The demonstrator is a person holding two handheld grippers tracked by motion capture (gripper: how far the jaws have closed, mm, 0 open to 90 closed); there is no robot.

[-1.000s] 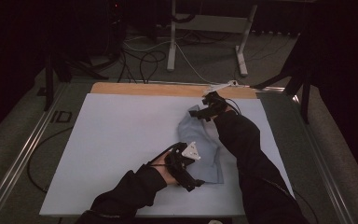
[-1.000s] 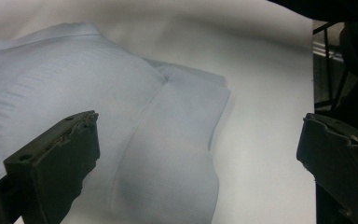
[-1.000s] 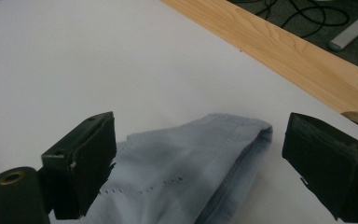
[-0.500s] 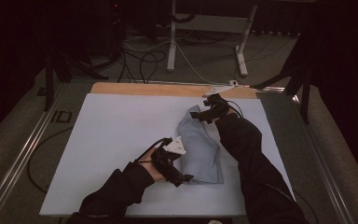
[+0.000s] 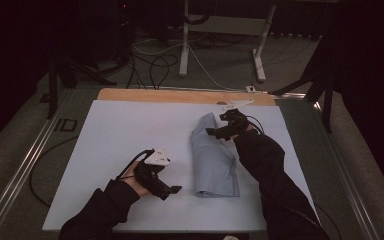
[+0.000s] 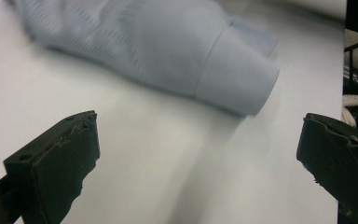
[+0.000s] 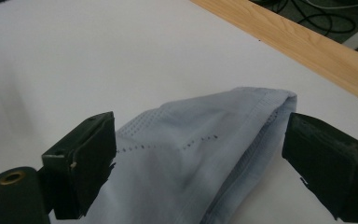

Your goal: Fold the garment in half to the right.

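A folded light blue garment (image 5: 212, 157) lies lengthwise on the white table sheet (image 5: 130, 130), right of centre. My left gripper (image 5: 172, 190) stands open to the left of the garment's near end, clear of it; in the left gripper view the cuffed end (image 6: 233, 77) lies beyond the wide-apart jaws. My right gripper (image 5: 211, 131) is open at the garment's far end. In the right gripper view the garment's far hem (image 7: 242, 121) lies between and just past the two spread jaws, not pinched.
A wooden strip (image 5: 180, 96) borders the table's far edge. Past it stand a white stand's legs (image 5: 220, 45) and cables on the floor. A metal rail (image 5: 25, 165) runs along the table's left side. Bare sheet spreads left of the garment.
My left gripper has let go of the garment's near end and moved left, away from it. The garment now lies flatter and longer. The right gripper stayed at the far end.
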